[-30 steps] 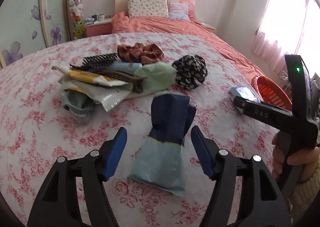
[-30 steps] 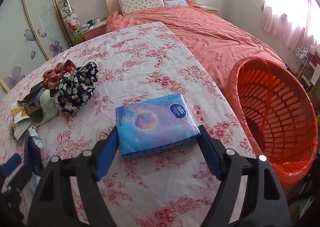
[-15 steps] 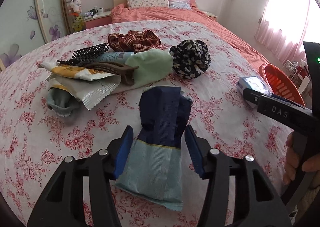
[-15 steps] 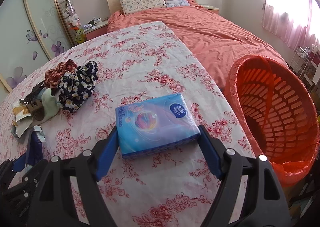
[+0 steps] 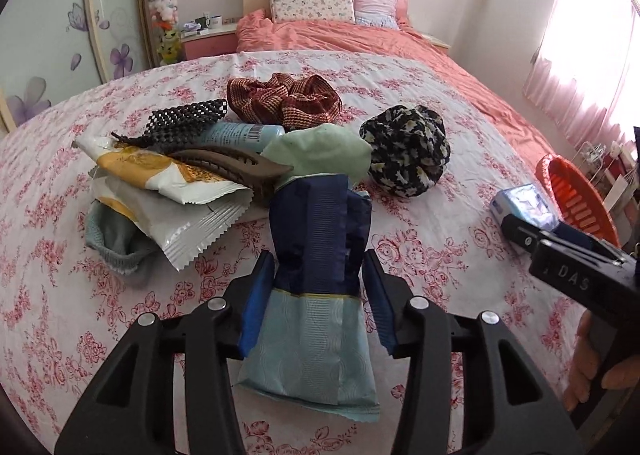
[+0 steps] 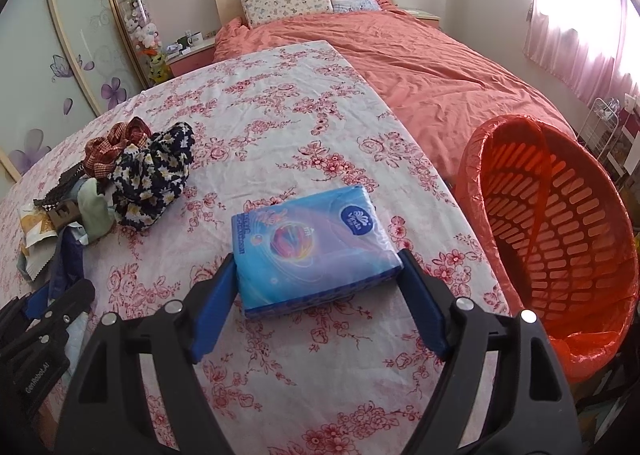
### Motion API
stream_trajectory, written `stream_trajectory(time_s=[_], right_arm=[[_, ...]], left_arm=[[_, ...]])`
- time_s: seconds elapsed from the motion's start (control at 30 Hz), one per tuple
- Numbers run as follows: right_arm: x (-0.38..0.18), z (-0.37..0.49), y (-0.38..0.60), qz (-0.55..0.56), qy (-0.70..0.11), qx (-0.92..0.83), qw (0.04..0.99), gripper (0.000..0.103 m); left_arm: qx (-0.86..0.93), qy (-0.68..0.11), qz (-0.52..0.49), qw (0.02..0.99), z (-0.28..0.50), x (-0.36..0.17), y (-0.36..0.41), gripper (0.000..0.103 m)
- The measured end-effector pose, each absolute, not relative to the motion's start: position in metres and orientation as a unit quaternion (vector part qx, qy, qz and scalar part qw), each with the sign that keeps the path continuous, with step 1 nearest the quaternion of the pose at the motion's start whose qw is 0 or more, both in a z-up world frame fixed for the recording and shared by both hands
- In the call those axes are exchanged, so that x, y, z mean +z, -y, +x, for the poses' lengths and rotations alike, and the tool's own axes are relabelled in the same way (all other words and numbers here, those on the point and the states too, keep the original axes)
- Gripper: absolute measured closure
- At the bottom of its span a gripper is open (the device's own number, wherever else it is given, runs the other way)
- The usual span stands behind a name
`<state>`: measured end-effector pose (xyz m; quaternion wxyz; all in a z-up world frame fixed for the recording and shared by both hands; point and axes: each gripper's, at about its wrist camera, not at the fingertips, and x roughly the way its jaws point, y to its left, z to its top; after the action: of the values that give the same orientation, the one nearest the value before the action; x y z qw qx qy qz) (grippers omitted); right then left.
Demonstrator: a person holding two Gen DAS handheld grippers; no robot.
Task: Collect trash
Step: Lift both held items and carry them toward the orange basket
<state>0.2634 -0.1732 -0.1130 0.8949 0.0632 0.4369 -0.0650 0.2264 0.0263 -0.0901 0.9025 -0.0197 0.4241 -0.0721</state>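
A navy and pale blue wrapper (image 5: 316, 275) lies on the floral cloth. My left gripper (image 5: 318, 305) straddles it, its blue pads (image 5: 256, 303) close against both sides of the wrapper. My right gripper (image 6: 316, 295) is open around a blue tissue pack (image 6: 312, 247), its pads (image 6: 424, 307) beside the pack's ends with small gaps. The tissue pack (image 5: 524, 205) also shows in the left wrist view. An orange slatted bin with an orange liner (image 6: 556, 231) stands off the table's right edge.
A pile lies beyond the wrapper: white and yellow snack wrappers (image 5: 160, 183), a brown hair clip (image 5: 236, 167), a pale blue tube (image 5: 240, 133), a black mesh piece (image 5: 184, 117), a green cloth (image 5: 320, 153), a red checked scrunchie (image 5: 284, 101), a dark floral scrunchie (image 5: 404, 149). A bed (image 6: 420, 55) lies behind.
My left gripper has moved forward over the navy wrapper and its jaws have narrowed onto it. My right gripper stays open around the tissue pack.
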Motion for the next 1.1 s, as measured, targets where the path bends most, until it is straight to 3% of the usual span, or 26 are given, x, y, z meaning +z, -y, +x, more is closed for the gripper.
stream_trajectory(time_s=[0.8,0.9,0.97,1.1], right_arm=[[-0.1148,0.2665,0.1678,0.048,-0.443,-0.061,0.893,0.016],[-0.1144,0.2699,0.1693,0.049,-0.441,-0.060,0.894,0.018],[-0.1131,0.2690,0.1703,0.052,-0.436,-0.060,0.896,0.027],[-0.1109,0.2640,0.1722,0.056,-0.429,-0.038,0.901,0.028]], left_arm=[[-0.075,-0.423,-0.030,0.902,0.2243,-0.0901,-0.0248,0.053],[-0.071,-0.426,-0.004,0.902,0.2232,-0.0903,-0.0197,0.053],[-0.070,-0.426,0.000,0.902,0.2219,-0.0906,-0.0188,0.054],[-0.070,-0.425,-0.004,0.902,0.2212,-0.0900,-0.0195,0.060]])
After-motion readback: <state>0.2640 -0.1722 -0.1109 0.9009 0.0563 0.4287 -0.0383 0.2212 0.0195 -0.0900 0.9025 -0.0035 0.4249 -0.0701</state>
